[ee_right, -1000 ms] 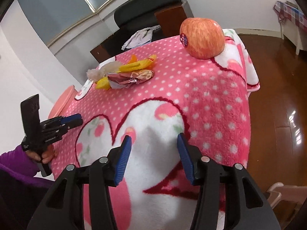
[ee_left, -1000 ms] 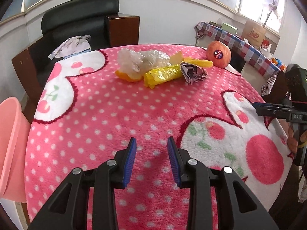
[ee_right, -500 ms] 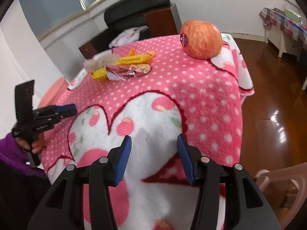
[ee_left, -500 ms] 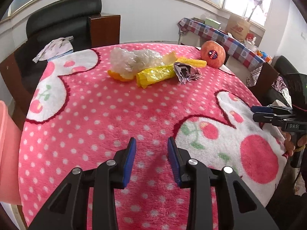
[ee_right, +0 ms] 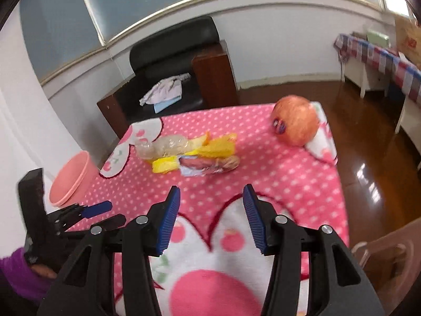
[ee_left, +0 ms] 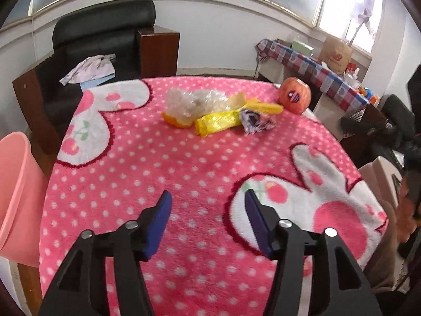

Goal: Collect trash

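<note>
Hovering with blue pads spread and empty, the left hand-held gripper (ee_left: pixel 208 202) and right hand-held gripper (ee_right: pixel 210 197) hang over the pink polka-dot surface (ee_left: pixel 158 173).

Trash sits clustered toward the far side: a clear crumpled plastic bag (ee_left: pixel 192 102), a yellow wrapper (ee_left: pixel 218 123) and a foil wrapper (ee_right: pixel 208 166) touching one another. An apple (ee_right: pixel 294 123) lies apart near the far right edge. A pink bin (ee_right: pixel 71 181) stands beside the surface.
</note>
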`<state>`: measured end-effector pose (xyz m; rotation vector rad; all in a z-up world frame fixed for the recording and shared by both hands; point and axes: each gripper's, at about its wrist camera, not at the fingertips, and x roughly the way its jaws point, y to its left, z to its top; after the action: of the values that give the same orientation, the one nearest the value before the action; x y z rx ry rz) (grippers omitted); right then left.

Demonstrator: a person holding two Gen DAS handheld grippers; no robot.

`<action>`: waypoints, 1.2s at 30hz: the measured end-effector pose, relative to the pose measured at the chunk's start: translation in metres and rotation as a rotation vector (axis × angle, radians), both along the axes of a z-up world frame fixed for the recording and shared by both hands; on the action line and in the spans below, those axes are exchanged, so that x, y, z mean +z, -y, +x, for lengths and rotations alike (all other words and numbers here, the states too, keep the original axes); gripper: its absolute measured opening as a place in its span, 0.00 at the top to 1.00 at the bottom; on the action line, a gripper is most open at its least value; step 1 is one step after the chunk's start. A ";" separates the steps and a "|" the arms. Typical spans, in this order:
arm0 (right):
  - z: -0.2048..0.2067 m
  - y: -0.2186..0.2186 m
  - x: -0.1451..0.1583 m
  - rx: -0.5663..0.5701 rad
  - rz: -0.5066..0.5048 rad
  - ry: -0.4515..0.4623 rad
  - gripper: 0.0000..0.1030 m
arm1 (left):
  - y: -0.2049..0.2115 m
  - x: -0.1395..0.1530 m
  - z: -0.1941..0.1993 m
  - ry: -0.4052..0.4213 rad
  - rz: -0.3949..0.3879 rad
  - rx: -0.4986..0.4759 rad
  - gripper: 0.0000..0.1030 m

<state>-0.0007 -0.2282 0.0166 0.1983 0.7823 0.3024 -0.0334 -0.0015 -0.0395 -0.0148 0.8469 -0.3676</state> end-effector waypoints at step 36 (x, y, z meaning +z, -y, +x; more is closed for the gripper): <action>0.046 -0.006 -0.026 0.002 0.060 -0.033 0.51 | 0.009 0.026 0.108 0.047 0.014 0.098 0.44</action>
<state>0.0453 -0.2219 -0.0093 0.2593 0.8068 0.3250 0.0744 -0.0108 -0.0136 -0.0349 0.7993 -0.2690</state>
